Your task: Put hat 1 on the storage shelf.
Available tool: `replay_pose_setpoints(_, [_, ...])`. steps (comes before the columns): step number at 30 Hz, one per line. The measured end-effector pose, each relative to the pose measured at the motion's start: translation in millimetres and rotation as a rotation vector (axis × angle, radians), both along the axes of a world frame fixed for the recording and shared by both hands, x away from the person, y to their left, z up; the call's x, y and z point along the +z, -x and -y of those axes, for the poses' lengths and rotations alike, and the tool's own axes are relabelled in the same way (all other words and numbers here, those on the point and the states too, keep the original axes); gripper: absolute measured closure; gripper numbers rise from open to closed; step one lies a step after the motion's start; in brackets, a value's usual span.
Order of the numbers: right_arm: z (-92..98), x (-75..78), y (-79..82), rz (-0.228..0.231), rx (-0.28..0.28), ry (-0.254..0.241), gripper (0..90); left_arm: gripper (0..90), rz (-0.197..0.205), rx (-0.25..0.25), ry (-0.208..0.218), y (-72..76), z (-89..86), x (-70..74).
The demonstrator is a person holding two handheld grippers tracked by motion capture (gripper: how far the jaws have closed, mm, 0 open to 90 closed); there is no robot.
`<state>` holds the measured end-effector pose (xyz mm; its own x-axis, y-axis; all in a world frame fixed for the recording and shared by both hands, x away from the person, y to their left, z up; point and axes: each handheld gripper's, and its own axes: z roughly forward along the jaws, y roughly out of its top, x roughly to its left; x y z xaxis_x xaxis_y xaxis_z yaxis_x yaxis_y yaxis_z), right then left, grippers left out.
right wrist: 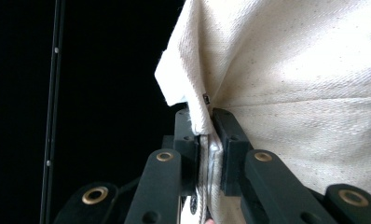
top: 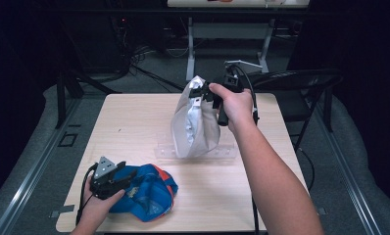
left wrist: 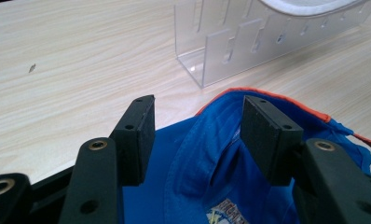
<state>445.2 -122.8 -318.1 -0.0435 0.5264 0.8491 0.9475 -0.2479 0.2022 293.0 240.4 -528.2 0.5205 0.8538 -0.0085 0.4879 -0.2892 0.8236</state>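
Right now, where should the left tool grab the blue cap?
Probably the blue cap by its orange-edged rim, coming from the near side. It lies flat on the table, and the left tool, open above it, already straddles a raised fold there.

White cap [top: 195,122] hangs above the rack — blue cap [top: 149,192] lies crumpled on table.

A clear acrylic rack [top: 195,151] stands across the middle of the wooden table [top: 134,122], partly behind a hanging white cap [top: 195,120]. A blue cap [top: 146,191] takes up the near-left corner. The far-left tabletop lies open, as does the near-right stretch beside a person's forearm [top: 276,186].
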Motion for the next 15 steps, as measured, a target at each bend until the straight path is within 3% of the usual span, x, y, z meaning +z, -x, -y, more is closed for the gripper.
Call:
replay_pose_setpoints(6, [-6.4, -1.4, -5.7, 0.010, -0.036, -0.010, 80.8, 45.5, 0.014, -0.006, 0.001, -1.2, 4.8, 3.8])
replay_pose_setpoints(10, [-9.7, -5.5, -7.2, 0.004, -0.045, 0.026, 80.8, 45.5, 0.035, -0.010, 0.005, -2.2, 10.5, 7.6])
replay_pose_setpoints(15, [-7.4, -6.7, -7.2, 0.008, -0.059, 0.026, 80.8, 45.0, 0.045, -0.024, 0.006, -4.8, 19.6, 11.8])
